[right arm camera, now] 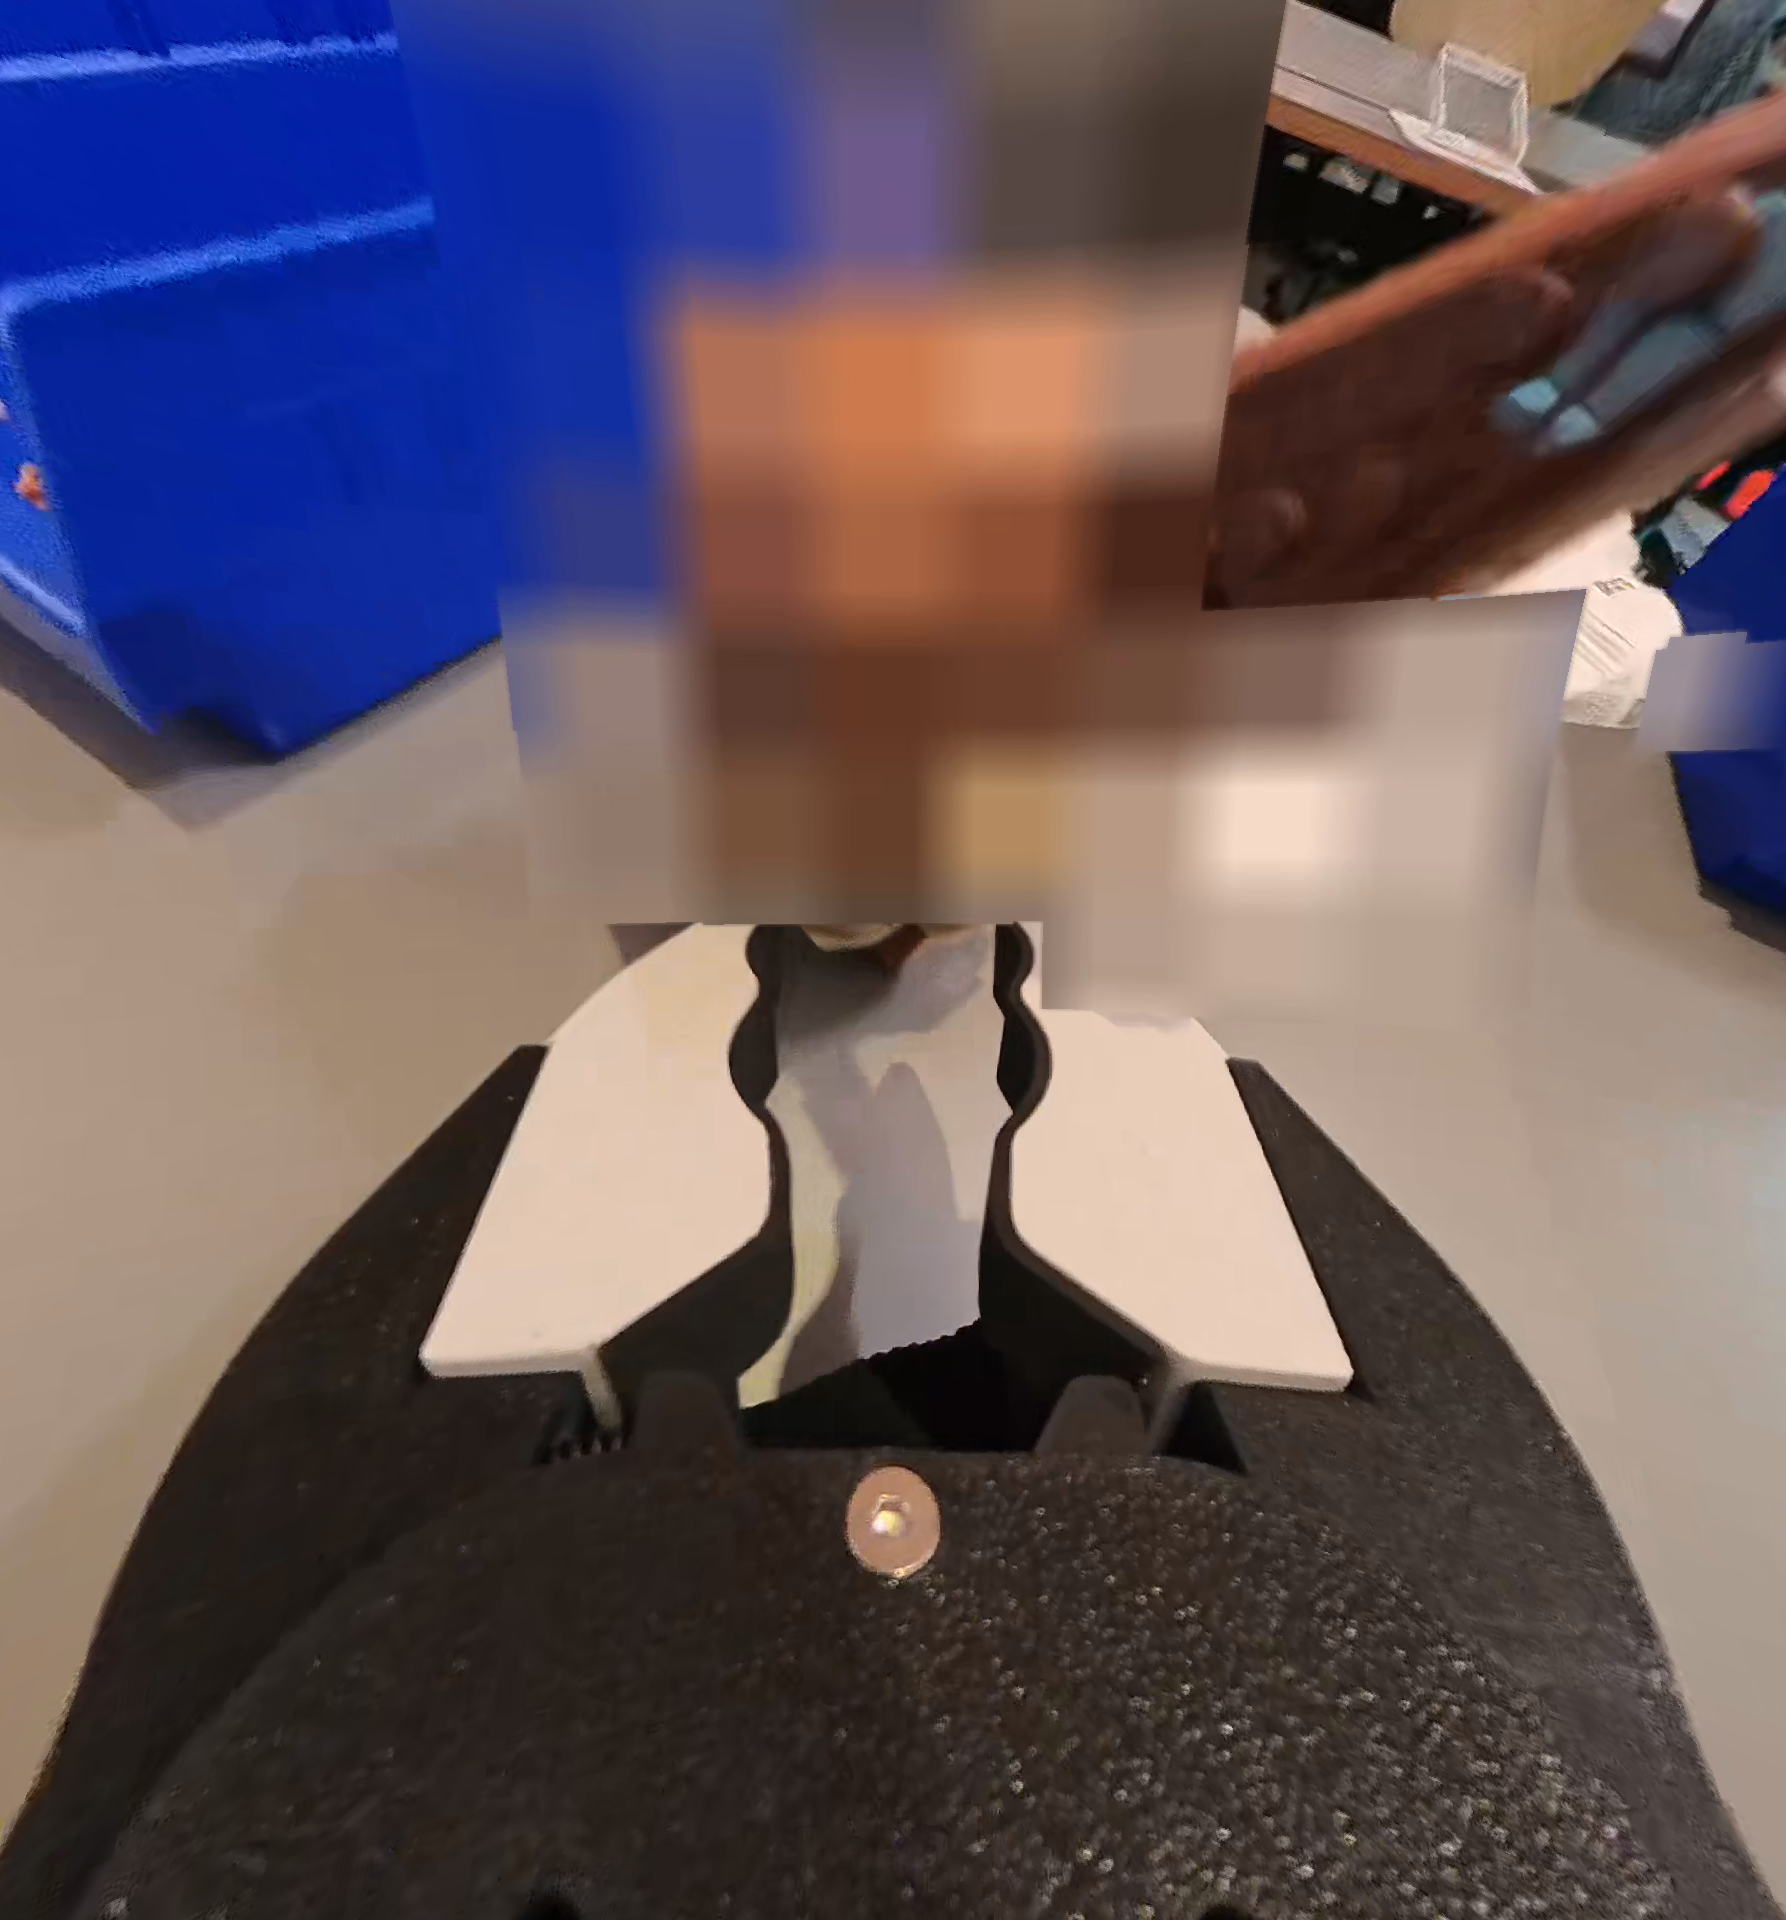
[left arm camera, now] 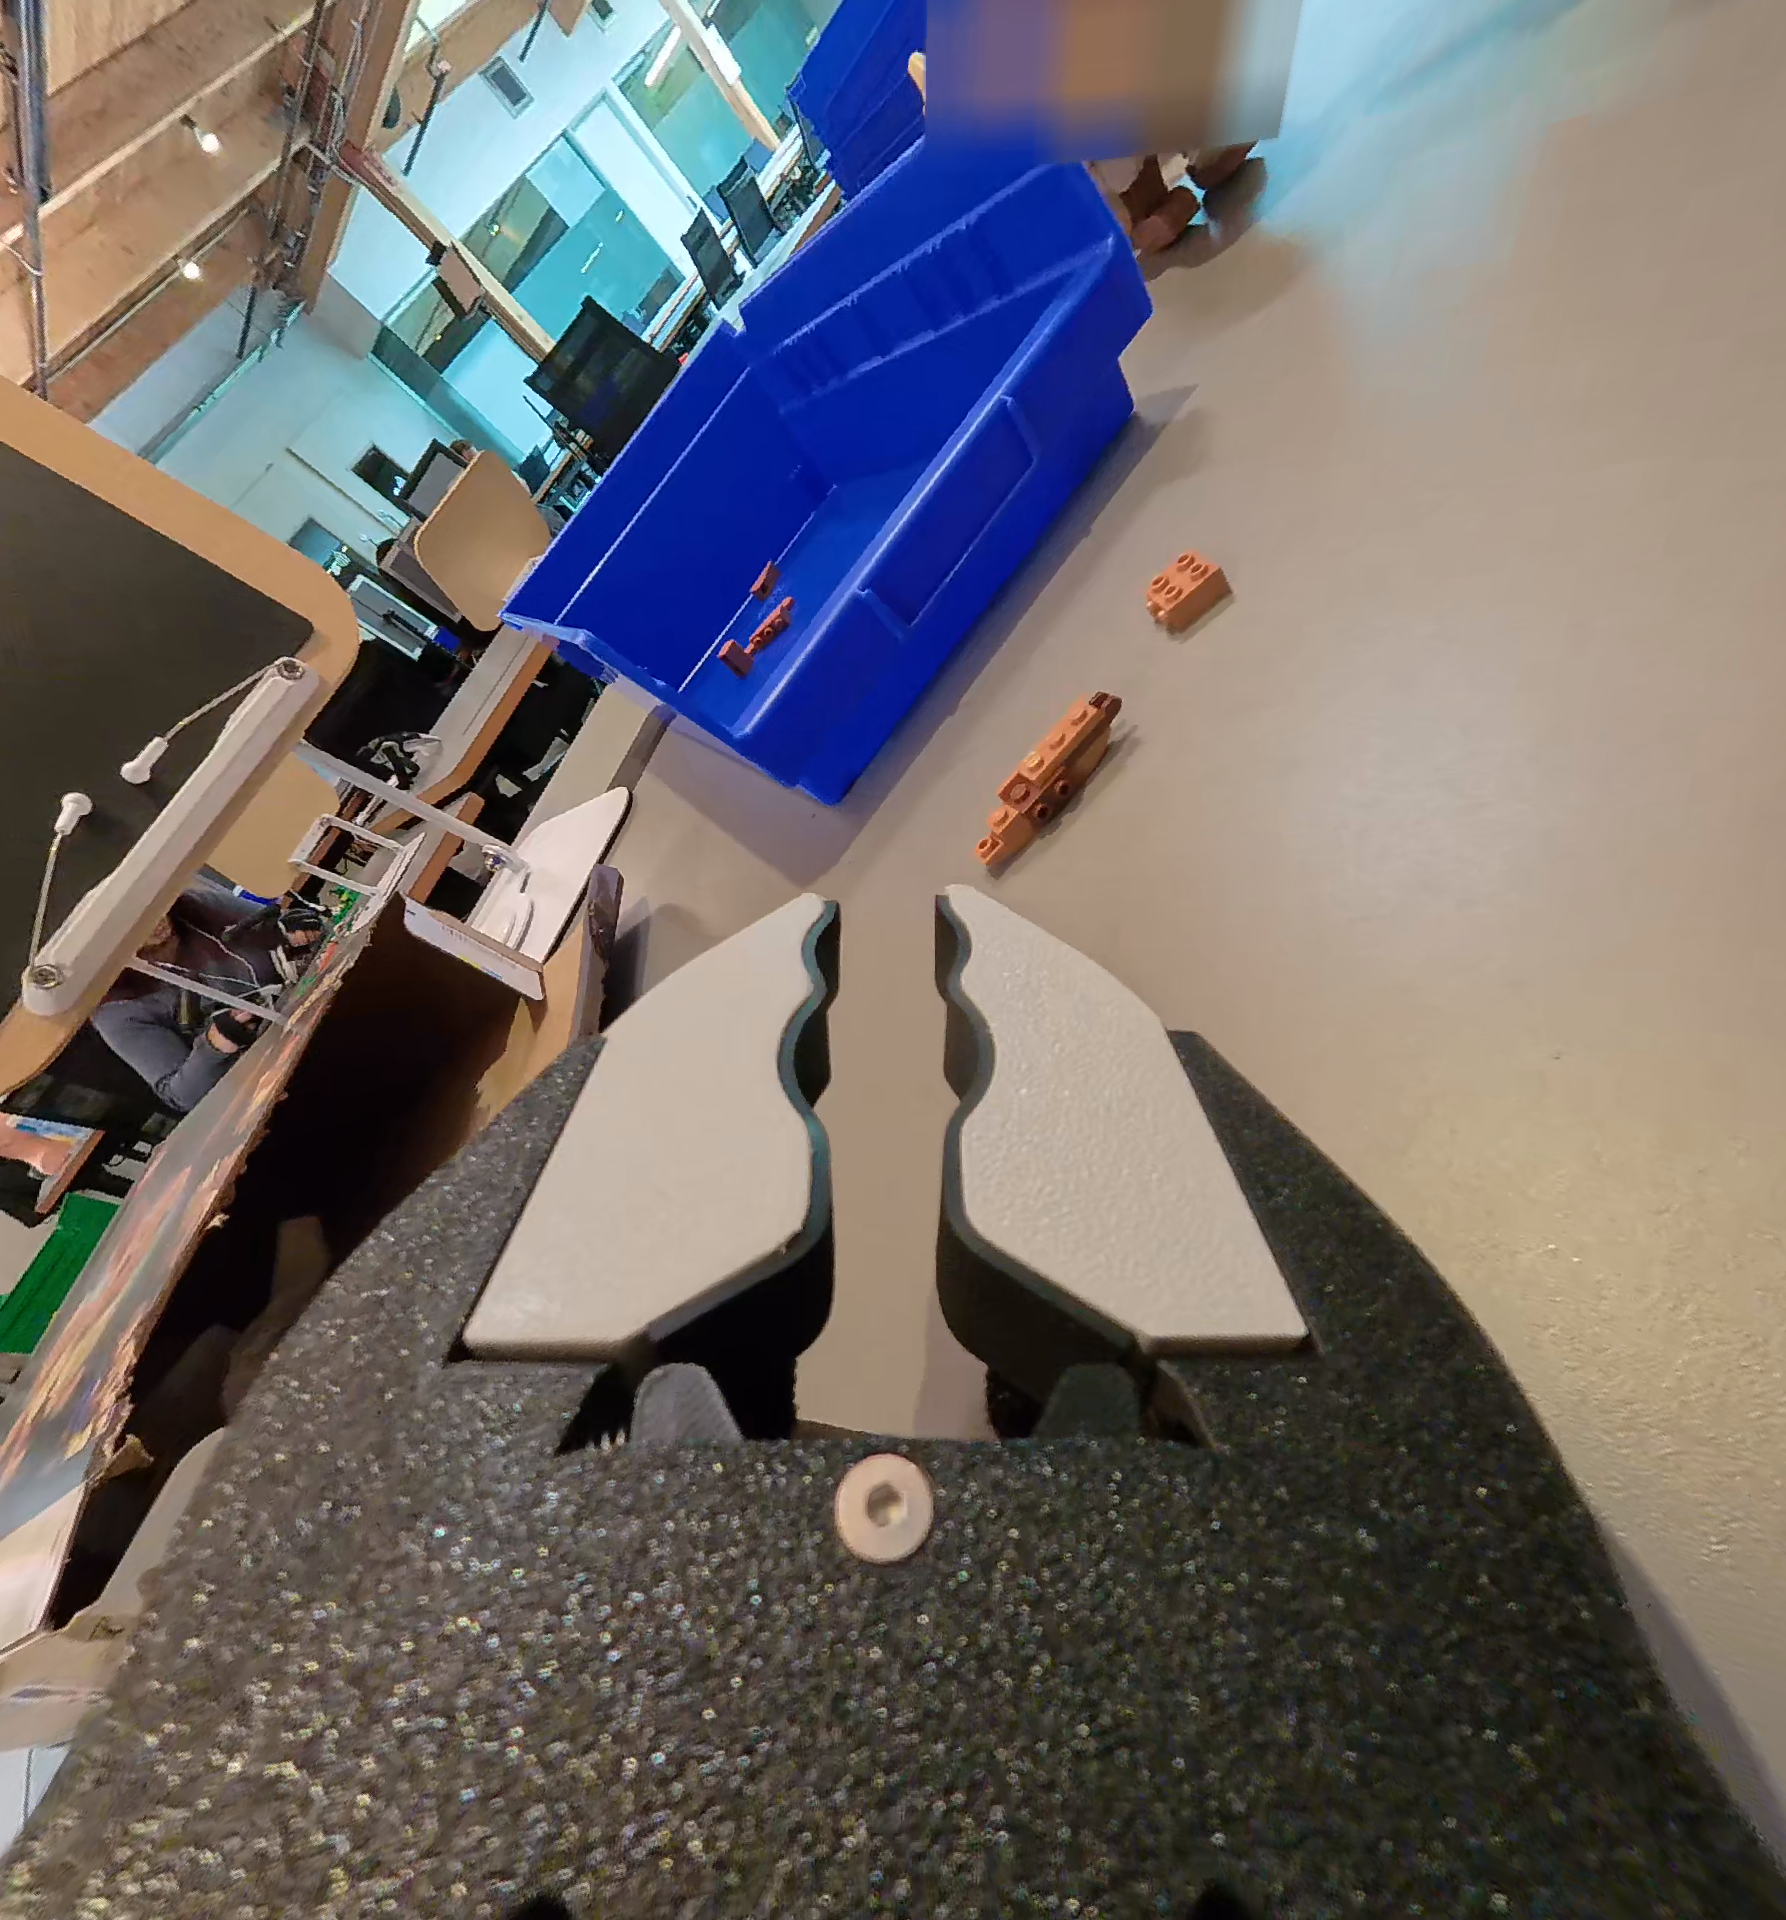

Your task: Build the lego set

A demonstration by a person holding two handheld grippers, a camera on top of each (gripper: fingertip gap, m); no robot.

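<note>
The left tongs (left arm camera: 886, 909) hover over the grey bench (left arm camera: 1491, 935), its two fingers a little spread with only bare bench surface between them. Just beyond the tips and slightly to the right lies a long orange-brown brick assembly (left arm camera: 1050, 774); its long axis runs from near-left to far-right, and its dark end points away. Farther along the same line sits a small orange brick (left arm camera: 1187, 589) with studs up, well apart from the assembly. To the left of both stands a blue bin (left arm camera: 972, 499), holding a few small dark red pieces (left arm camera: 759, 623); the bench edge falls off on the left, while the right side is open surface. The right tongs (right arm camera: 889, 945) are spread; a blurred patch covers the fingertips, so whether something is pinched there cannot be told. Another blue bin (right arm camera: 193, 468) stands far left of it.
</note>
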